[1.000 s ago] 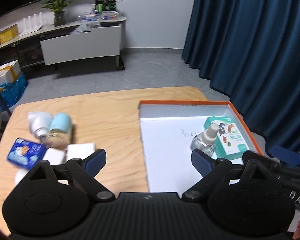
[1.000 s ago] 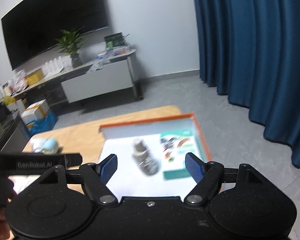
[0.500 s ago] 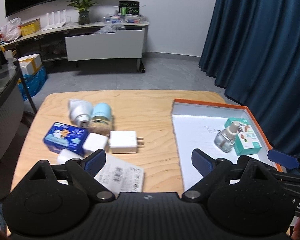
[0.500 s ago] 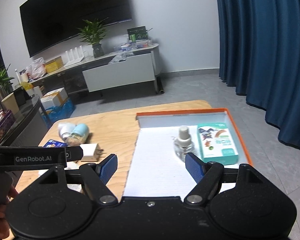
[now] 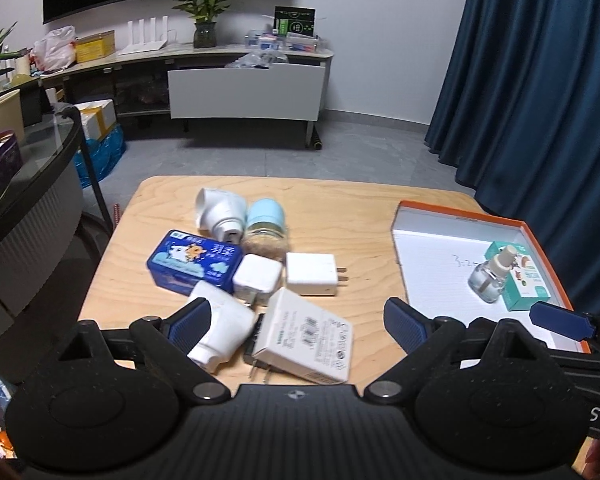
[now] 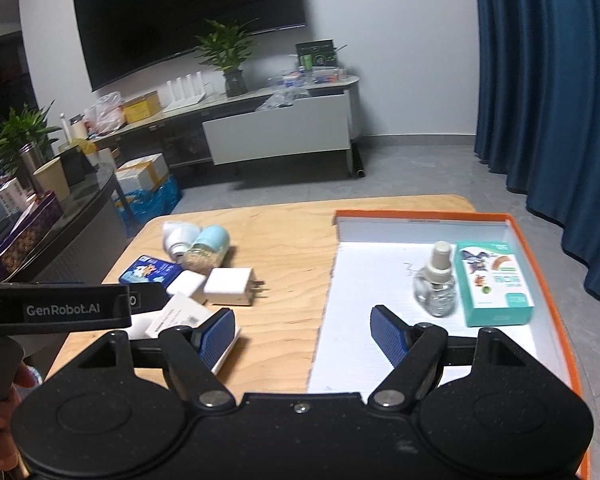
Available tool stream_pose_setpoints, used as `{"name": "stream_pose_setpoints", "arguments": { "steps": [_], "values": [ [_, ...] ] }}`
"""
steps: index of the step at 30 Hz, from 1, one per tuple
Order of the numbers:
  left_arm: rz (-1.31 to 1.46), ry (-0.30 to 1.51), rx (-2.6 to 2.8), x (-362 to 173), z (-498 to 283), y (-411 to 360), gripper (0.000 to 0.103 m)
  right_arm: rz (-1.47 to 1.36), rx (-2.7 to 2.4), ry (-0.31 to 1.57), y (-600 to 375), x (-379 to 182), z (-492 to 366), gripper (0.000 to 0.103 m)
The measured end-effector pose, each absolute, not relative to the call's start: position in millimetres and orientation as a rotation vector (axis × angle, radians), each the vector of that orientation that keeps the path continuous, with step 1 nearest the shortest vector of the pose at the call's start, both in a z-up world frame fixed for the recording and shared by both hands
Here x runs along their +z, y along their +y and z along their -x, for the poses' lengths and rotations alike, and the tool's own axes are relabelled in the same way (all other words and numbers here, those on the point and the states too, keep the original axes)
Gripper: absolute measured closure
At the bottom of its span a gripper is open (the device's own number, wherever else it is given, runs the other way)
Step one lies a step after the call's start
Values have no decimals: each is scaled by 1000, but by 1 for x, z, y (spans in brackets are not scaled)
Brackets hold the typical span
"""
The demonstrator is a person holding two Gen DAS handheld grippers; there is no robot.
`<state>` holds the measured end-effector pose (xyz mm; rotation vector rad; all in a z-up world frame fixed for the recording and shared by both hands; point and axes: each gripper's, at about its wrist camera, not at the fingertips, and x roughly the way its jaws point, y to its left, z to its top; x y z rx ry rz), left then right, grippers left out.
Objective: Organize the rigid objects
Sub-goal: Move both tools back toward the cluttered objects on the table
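An orange-rimmed white box point(image 5: 460, 216) point(image 6: 420, 216) lies at the table's right. In it stand a clear refill bottle point(image 5: 488, 276) point(image 6: 438, 288) and a teal carton point(image 5: 522, 280) point(image 6: 494, 284). On the left lies a pile: blue tin point(image 5: 194, 262) point(image 6: 150, 274), white chargers point(image 5: 311, 274) point(image 6: 230, 292), a big white adapter point(image 5: 308, 338), white plug-in devices point(image 5: 220, 212), and a blue-capped jar point(image 5: 266, 226) point(image 6: 208, 248). My left gripper point(image 5: 298, 326) is open and empty above the pile's near side. My right gripper point(image 6: 304, 332) is open and empty above the box's near left edge.
The wooden table point(image 5: 360, 216) has bare wood between pile and box. A dark glass side table point(image 5: 28, 184) stands left. A TV console point(image 5: 244, 80) stands across the grey floor. Blue curtains point(image 5: 540, 100) hang right.
Both grippers pulled back and swung left, away from the box. The pile on the left came fully into the left wrist view. Both stay open and empty.
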<state>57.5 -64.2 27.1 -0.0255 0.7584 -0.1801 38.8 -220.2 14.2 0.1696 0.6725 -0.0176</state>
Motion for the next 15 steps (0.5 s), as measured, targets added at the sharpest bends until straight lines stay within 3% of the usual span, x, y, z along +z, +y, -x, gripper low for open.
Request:
{"name": "stream_pose_setpoints", "arguments": {
  "steps": [15],
  "values": [
    [84,792,-93,8,-55,-11,7,-169,34,717,-193,-1,-48,14]
  ]
}}
